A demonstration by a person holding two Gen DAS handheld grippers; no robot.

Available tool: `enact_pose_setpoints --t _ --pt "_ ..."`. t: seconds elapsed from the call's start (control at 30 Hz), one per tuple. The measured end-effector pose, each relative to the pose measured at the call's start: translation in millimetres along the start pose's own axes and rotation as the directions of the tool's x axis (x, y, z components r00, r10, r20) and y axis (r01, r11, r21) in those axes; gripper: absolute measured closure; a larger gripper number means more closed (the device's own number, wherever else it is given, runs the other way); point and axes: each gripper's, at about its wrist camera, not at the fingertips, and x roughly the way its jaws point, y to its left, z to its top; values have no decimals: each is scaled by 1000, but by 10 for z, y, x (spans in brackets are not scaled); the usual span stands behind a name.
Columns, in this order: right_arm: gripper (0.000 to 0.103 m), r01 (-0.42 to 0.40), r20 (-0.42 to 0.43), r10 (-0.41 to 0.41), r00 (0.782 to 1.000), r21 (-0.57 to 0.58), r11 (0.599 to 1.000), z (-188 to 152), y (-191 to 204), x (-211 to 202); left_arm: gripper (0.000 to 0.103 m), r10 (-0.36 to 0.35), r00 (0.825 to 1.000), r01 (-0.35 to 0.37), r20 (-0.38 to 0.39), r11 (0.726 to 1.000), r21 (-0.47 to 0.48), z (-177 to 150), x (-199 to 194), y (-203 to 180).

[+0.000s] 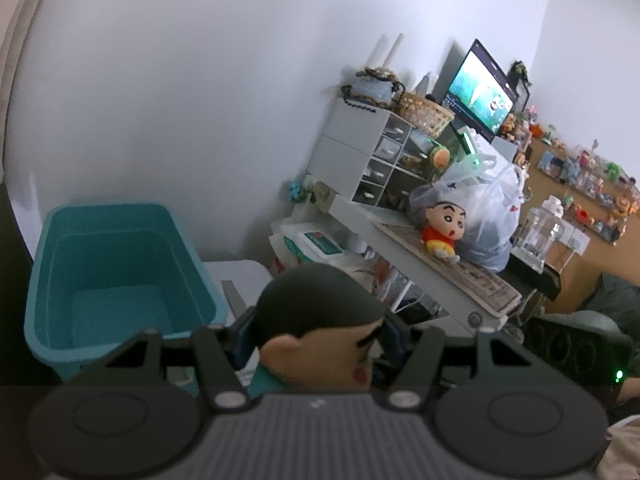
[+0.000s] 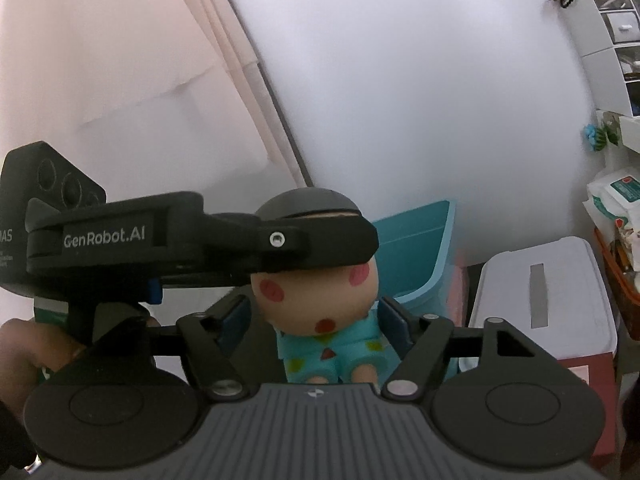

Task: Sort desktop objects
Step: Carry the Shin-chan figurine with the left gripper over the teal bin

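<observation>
1. The left gripper (image 2: 320, 236) comes in from the left, clamped across the black-haired head of a doll (image 2: 320, 292).
2. The doll wears teal pyjamas and sits between the right gripper's (image 2: 314, 320) 2 blue-padded fingers (image 2: 236, 316), which stand apart beside its body.
3. A teal bin (image 2: 420, 248) stands behind the doll, with a white lidded box (image 2: 560, 280) to its right.

A white desk (image 1: 432, 264) carries a grey drawer unit (image 1: 372, 152) topped by a woven basket (image 1: 426, 114), with a lit monitor (image 1: 478, 90) behind. On the desk, a red-shirted plush doll (image 1: 440, 232) sits against a clear plastic bag (image 1: 486, 208), with a keyboard (image 1: 480, 280) and a clear jar (image 1: 540, 232) nearby. A white lidded box (image 2: 552, 292) stands below a pack of wipes (image 2: 616, 192).
</observation>
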Motion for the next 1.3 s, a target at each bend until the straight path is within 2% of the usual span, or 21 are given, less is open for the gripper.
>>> enact_pose_setpoints --t 0.47,0.73,0.93,1.17,1.3 --pt "20 23 22 -24 999 29 999 -250 -47 430 38 22 1000 -22 -13 1000 12 116 41 -91" --pt "16 34 31 -35 999 37 999 -429 -53 711 38 40 999 -40 -24 999 -1 177 -16 -19" --pt "16 33 11 -34 999 31 999 -597 -90 789 38 64 998 -64 -14 998 -7 246 -83 49" --pt "16 51 -18 -50 999 33 998 -770 -65 1178 38 89 996 -89 -13 996 1 367 -114 110" --pt "16 88 -40 -86 995 38 995 -871 -61 1428 38 107 994 -107 -11 994 4 455 -133 165"
